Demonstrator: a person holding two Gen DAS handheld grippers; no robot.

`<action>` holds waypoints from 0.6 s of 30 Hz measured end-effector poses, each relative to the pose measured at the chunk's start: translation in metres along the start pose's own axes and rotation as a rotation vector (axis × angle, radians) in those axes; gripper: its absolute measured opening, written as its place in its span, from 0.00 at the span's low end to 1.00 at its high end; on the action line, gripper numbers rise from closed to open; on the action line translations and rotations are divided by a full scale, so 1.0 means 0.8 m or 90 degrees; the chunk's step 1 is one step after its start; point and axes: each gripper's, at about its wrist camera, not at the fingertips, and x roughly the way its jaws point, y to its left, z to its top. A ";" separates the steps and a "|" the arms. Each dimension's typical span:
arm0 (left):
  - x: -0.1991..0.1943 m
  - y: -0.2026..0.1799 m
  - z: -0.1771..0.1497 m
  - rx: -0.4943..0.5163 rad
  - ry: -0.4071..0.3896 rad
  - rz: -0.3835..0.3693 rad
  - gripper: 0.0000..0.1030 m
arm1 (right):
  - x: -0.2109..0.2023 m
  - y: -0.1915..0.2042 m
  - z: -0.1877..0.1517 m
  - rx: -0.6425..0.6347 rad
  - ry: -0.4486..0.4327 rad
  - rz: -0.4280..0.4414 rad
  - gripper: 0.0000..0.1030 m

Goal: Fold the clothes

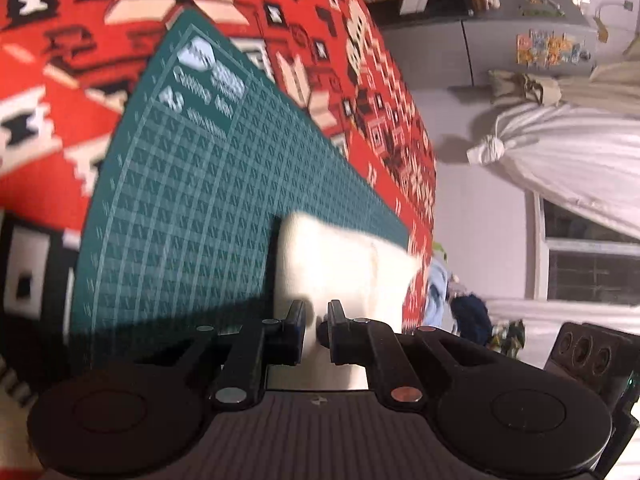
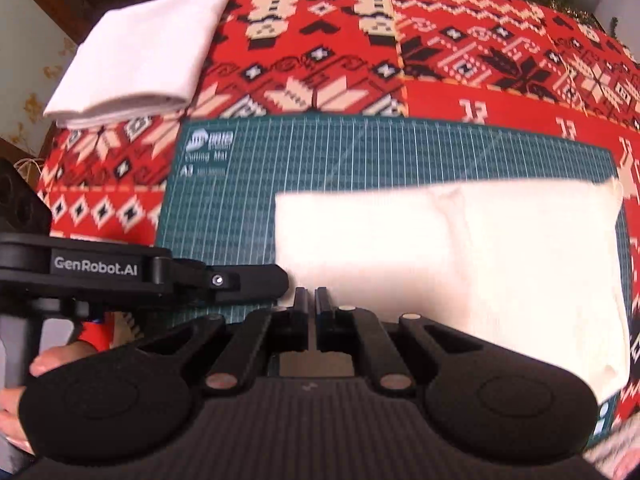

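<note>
my right gripper (image 2: 311, 300) nearly closed, pinching near edge of cream rectangular folded cloth (image 2: 460, 256) on green gridded cutting mat (image 2: 248, 184). my left gripper (image 1: 316, 312) slightly parted on cloth's left near corner. white folded cloth stack (image 2: 144, 48) far left on red patterned blanket (image 2: 460, 60).

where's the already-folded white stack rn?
Right wrist view, far left: the folded white stack lies on the red patterned tablecloth, off the green cutting mat, beyond its logo corner.
</note>
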 end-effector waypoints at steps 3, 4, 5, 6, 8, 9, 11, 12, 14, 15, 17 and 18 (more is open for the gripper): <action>0.002 -0.004 -0.007 0.009 0.005 0.006 0.10 | 0.006 -0.001 -0.008 -0.002 0.002 0.002 0.03; 0.002 -0.005 -0.008 0.011 0.002 0.011 0.10 | 0.007 -0.003 -0.009 -0.002 -0.002 0.006 0.03; 0.003 -0.004 -0.010 0.011 0.005 0.012 0.10 | 0.006 -0.006 -0.009 0.009 0.000 0.012 0.03; 0.005 -0.003 -0.011 0.011 0.008 0.013 0.10 | 0.004 -0.011 -0.009 0.025 0.007 0.018 0.03; 0.007 0.002 -0.013 0.000 0.019 0.001 0.10 | -0.003 -0.015 -0.015 0.041 0.022 0.032 0.03; 0.009 0.003 -0.014 -0.002 0.023 -0.001 0.10 | -0.005 -0.017 -0.021 0.039 0.028 0.036 0.03; 0.012 0.001 -0.015 -0.003 0.029 0.001 0.10 | -0.003 -0.017 -0.034 0.032 0.040 0.034 0.03; 0.013 0.000 -0.015 -0.002 0.031 0.003 0.10 | 0.001 -0.017 -0.040 0.029 0.044 0.029 0.02; 0.016 -0.001 -0.016 -0.004 0.040 0.006 0.10 | 0.005 -0.015 -0.048 0.024 0.029 0.027 0.01; 0.018 -0.001 -0.017 -0.005 0.044 0.006 0.10 | 0.002 -0.015 -0.049 0.028 0.037 0.025 0.01; 0.020 -0.001 -0.019 -0.007 0.052 0.003 0.10 | -0.003 -0.014 -0.052 0.035 0.051 0.022 0.02; 0.019 -0.002 -0.020 -0.006 0.053 0.004 0.10 | -0.006 -0.013 -0.056 0.030 0.058 0.022 0.03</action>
